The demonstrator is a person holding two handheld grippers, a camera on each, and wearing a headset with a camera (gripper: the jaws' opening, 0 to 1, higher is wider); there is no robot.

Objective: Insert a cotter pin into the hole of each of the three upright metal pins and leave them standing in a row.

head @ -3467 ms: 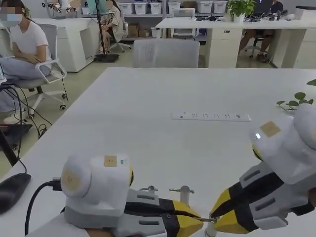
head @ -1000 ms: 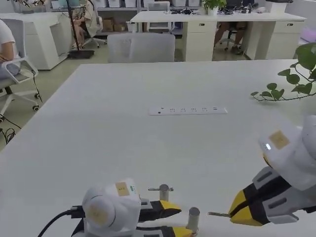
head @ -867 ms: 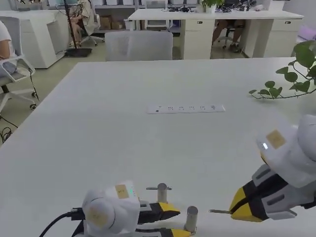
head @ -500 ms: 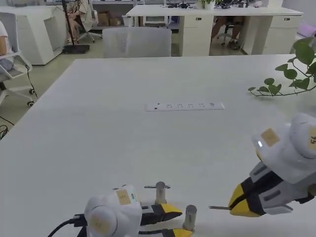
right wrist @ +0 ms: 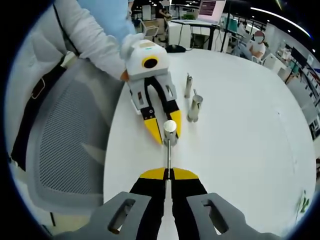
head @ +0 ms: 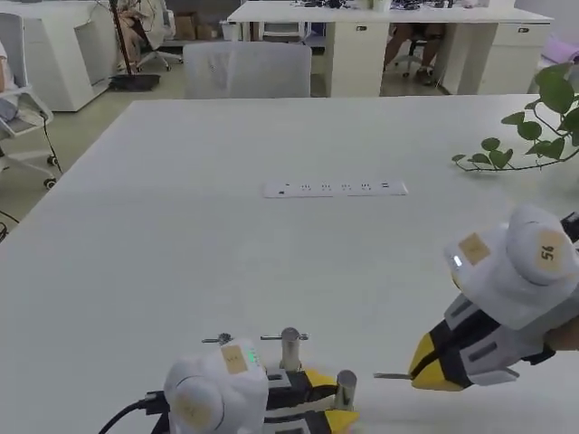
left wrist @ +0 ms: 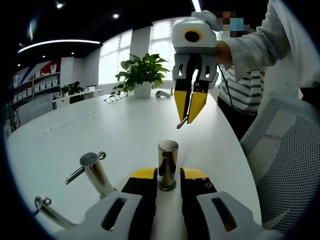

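1. The table (head: 181,226) is carrying all the work near its front edge, where the person is working with both tools.
2. The left gripper (left wrist: 168,176) is clamping the bare pin (left wrist: 168,156) low on its shaft and keeping it upright. For a clean insertion it should be gripping firmly, so that the pin is neither turning nor tipping and its upper part is staying free.
3. The right gripper (right wrist: 168,174) is pinching the cotter pin (right wrist: 168,152) by its rear end and aiming it, roughly level, at the bare pin from the person's right.
4. The nearer finished pin (head: 289,347) and the farther finished pin (head: 220,341) are standing to the left, each already carrying a cotter pin.
5. The hole is too small to make out. As a judgement, the right gripper should be advancing slowly, matching the tip's height and heading to the hole without pushing sideways.
6. Compared with half a second ago, the tip is sitting about as near the bare pin, close but apart.
7. Compared with a second ago, the farther finished pin is now showing beside the left gripper's housing. The camera has shifted, so this is no move of the pin.
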